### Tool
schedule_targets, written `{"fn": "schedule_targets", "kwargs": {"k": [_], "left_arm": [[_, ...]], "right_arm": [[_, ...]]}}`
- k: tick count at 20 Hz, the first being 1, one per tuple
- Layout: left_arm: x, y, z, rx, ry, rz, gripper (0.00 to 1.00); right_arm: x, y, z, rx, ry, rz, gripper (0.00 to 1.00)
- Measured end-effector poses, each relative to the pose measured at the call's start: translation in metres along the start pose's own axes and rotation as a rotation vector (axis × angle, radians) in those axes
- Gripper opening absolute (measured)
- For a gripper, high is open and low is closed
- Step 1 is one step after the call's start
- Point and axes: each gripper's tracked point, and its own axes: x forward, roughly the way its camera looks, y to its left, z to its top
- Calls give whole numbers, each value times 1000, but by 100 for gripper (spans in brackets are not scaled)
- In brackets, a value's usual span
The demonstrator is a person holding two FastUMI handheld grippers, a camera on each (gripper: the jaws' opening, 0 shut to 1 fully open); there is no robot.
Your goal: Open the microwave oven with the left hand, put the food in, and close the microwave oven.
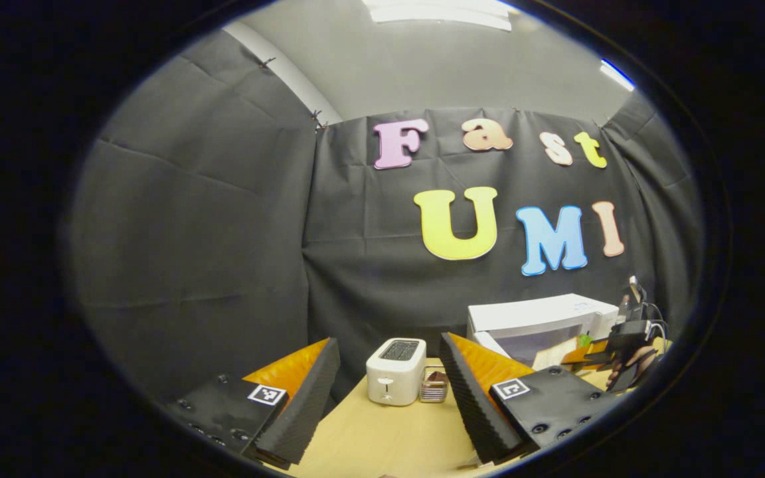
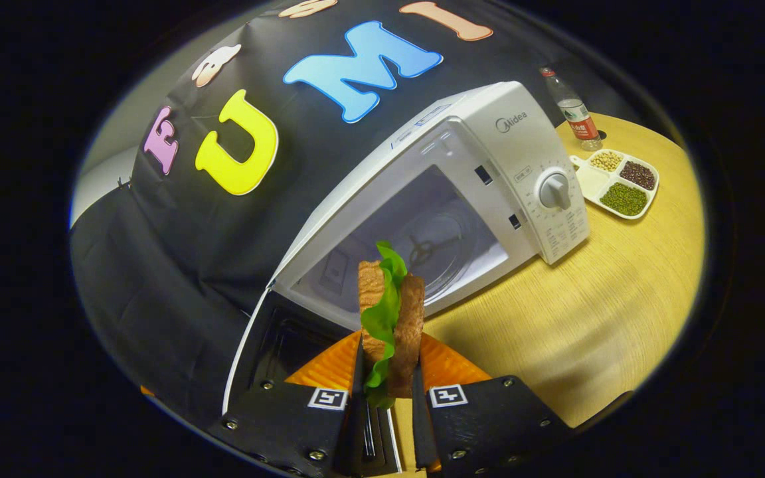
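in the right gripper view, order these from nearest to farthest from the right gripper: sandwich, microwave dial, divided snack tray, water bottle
1. sandwich, held between the right gripper fingers
2. microwave dial, on the oven's front panel, up and right
3. divided snack tray, on the table beyond the oven
4. water bottle, standing behind the tray

Mock kitchen in cloth-walled booth: microwave (image 2: 462,199), toaster (image 1: 395,370) on wooden table (image 2: 608,312).
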Motion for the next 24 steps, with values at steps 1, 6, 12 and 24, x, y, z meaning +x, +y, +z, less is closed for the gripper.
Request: {"fn": "schedule_targets", "kwargs": {"k": [1, 6, 12, 24], "left_arm": [[3, 5, -1, 1, 4, 4, 97], [11, 23, -10, 26, 23, 29, 97], [16, 37, -31, 25, 76, 55, 97], [16, 42, -49, 63, 113, 67, 100]], "right_arm": [[11, 1, 3, -3, -15, -4, 30], [55, 6, 14, -23, -79, -13, 30], [98, 5, 19, -58, -180, -46, 30], [153, -9, 19, -41, -212, -93, 35]]}}
